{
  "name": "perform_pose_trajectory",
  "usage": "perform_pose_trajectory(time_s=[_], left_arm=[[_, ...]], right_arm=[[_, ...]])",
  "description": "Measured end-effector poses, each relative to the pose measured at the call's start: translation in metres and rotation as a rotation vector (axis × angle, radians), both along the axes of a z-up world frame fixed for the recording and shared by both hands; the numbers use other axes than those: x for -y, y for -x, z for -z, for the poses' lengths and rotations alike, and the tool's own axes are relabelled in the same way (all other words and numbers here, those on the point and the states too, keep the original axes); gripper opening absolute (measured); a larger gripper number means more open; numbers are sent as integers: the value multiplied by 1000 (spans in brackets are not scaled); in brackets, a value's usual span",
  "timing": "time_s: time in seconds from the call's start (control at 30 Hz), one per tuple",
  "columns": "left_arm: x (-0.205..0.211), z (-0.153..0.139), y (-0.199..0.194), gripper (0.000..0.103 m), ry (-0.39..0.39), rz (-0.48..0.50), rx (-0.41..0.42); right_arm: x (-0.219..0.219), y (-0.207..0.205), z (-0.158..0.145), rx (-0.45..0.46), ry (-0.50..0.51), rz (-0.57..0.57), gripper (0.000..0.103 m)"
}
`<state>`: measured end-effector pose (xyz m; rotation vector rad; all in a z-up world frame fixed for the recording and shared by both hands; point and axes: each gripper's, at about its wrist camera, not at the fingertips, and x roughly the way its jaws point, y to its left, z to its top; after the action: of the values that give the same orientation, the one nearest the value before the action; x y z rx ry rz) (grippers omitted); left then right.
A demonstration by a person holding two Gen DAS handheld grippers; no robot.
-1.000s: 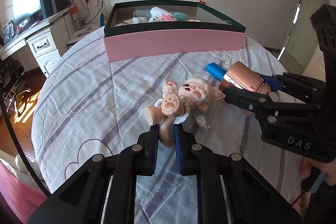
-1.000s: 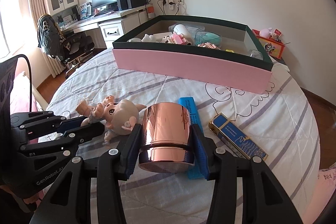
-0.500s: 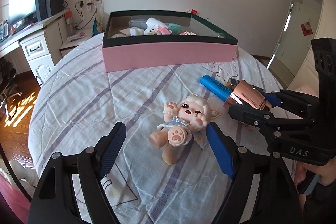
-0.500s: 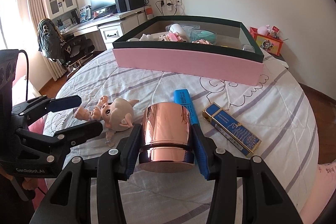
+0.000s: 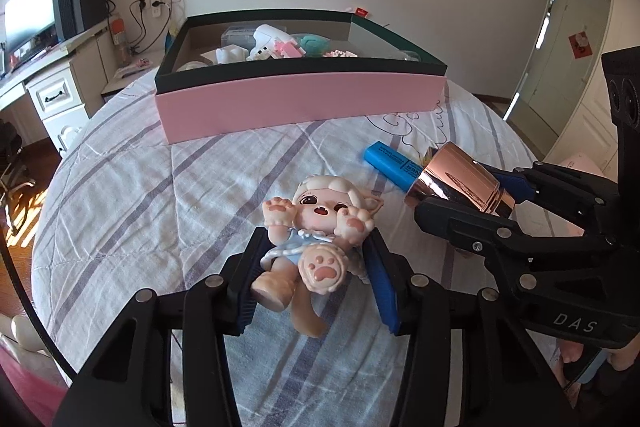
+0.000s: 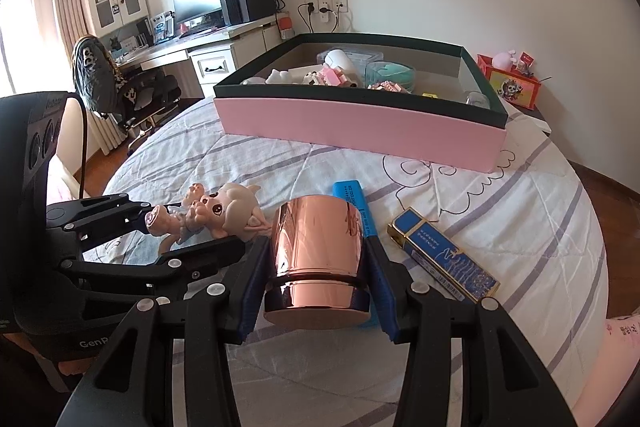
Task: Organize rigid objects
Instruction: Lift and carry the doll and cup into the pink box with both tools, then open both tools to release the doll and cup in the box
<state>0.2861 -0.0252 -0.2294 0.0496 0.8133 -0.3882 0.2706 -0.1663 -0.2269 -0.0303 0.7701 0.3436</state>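
Observation:
A pink toy figure with paw feet [image 5: 316, 227] lies between the pads of my left gripper [image 5: 310, 255], which is closed around its body; it also shows in the right wrist view [image 6: 216, 215]. My right gripper [image 6: 316, 259] is shut on a rose-gold metal cup [image 6: 318, 251], which it holds on its side just right of the figure [image 5: 456, 183]. The pink box with a dark green rim [image 5: 300, 99] stands at the far side of the bed and holds several toys.
A blue marker-like stick [image 6: 354, 199] lies under the cup, and a blue and gold flat box [image 6: 444, 259] lies to its right. The striped bedspread [image 5: 132, 187] covers the bed. A desk with drawers [image 6: 216, 63] and an office chair [image 6: 120, 91] stand at left.
My left gripper let go of the figure's leg, opened wide and drew back, then came forward and closed around the figure's body. The right gripper keeps hold of the cup.

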Motion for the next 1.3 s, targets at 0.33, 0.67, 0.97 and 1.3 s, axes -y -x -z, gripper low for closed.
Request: perform_pose_trajectory(time_s=[0.33,0.67,0.97,1.3], left_arm=[[5,-52,-29,48,-29,-20,133],[7,-77,-132,48,-68,-77,159],[-15,-42,-221,48,-152,-196,36],[-10,-38,-234,51,-201,-219,90]], right_arm=[[4,-27,-44,111,23,-13,48],[14,-105,-73,178,76,8,48],[49,-196,-38,59,128,123,48],[58,-223,-21,34,155,169,50]])
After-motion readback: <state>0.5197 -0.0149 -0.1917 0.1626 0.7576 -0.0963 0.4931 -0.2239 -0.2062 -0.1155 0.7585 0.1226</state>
